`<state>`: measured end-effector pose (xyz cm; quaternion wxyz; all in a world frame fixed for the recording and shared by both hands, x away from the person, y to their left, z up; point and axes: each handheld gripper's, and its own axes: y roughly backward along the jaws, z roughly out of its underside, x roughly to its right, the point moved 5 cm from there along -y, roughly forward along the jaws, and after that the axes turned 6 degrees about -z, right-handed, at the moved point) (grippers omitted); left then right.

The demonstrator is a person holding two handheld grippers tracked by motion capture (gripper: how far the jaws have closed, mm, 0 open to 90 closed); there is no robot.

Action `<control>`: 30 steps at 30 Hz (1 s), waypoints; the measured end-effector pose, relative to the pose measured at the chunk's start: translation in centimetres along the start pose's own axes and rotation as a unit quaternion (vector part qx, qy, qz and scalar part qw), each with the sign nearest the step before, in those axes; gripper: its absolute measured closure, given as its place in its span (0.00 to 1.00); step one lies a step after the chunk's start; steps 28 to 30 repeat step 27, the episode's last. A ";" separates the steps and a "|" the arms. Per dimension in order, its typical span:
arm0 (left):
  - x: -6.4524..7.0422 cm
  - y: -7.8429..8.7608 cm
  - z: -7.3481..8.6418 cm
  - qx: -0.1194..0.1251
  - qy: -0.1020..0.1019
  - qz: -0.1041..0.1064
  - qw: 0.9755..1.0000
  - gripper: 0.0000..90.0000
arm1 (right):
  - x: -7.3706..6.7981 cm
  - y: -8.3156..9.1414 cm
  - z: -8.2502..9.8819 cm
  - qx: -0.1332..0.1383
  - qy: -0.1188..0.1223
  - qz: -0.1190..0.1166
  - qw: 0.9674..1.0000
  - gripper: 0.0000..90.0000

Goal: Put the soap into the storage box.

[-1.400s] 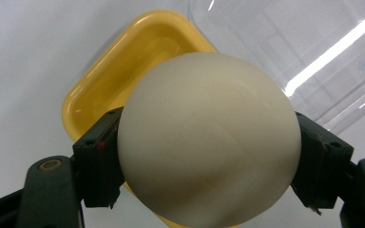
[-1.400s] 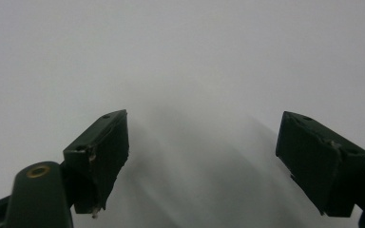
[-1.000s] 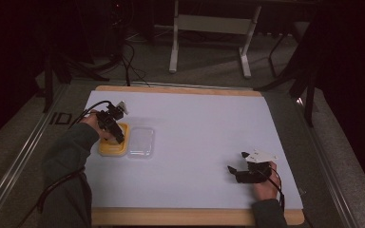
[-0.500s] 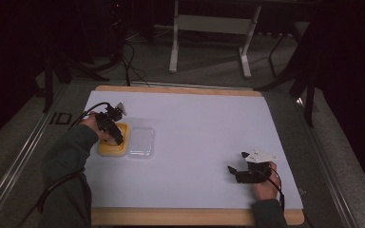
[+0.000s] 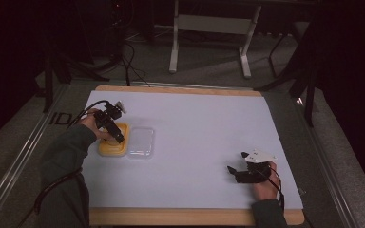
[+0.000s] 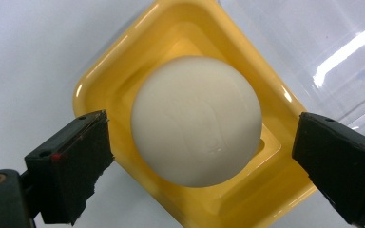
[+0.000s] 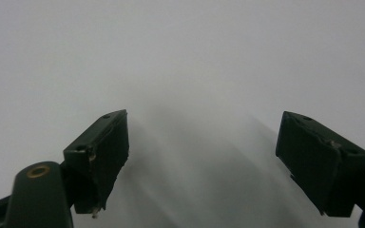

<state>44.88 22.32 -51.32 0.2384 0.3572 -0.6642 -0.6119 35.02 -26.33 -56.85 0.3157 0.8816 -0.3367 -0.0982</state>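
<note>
One ball (image 6: 196, 121): white, in yellow tray (image 6: 100, 80), between jaws.
Left gripper (image 6: 202, 156): jaws apart, flanking ball.
Right gripper (image 7: 202, 152): apart, well away from tray.

White-topped table (image 5: 209, 137), yellow tray (image 5: 110, 148) just beside clear lid (image 5: 140, 141).

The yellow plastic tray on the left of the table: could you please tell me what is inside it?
A smooth white ball sits in the square yellow plastic tray, between the open jaws of the left hand-held gripper. The ball covers the tray's floor beneath it, so that cannot be seen.
</note>
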 end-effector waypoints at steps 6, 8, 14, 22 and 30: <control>0.3 0.6 -0.1 0.014 -0.008 0.000 1.000 0.14 | 0.0 0.0 0.0 0.000 0.000 0.000 1.000 0.20; 0.5 0.8 -0.2 0.023 -0.015 0.007 1.000 0.17 | 0.0 0.0 0.0 0.000 0.000 0.000 1.000 0.20; 1.1 1.5 -0.4 0.044 -0.030 0.007 0.999 0.20 | 0.0 0.0 0.0 0.000 0.001 0.001 1.000 0.20; 3.3 2.6 -0.9 0.077 -0.073 0.003 0.994 0.38 | 0.0 0.0 0.0 0.000 0.000 0.002 1.000 0.20; 5.9 3.1 -0.5 0.139 -0.083 0.002 0.987 0.47 | 0.0 0.0 0.0 -0.003 0.000 0.005 1.000 0.20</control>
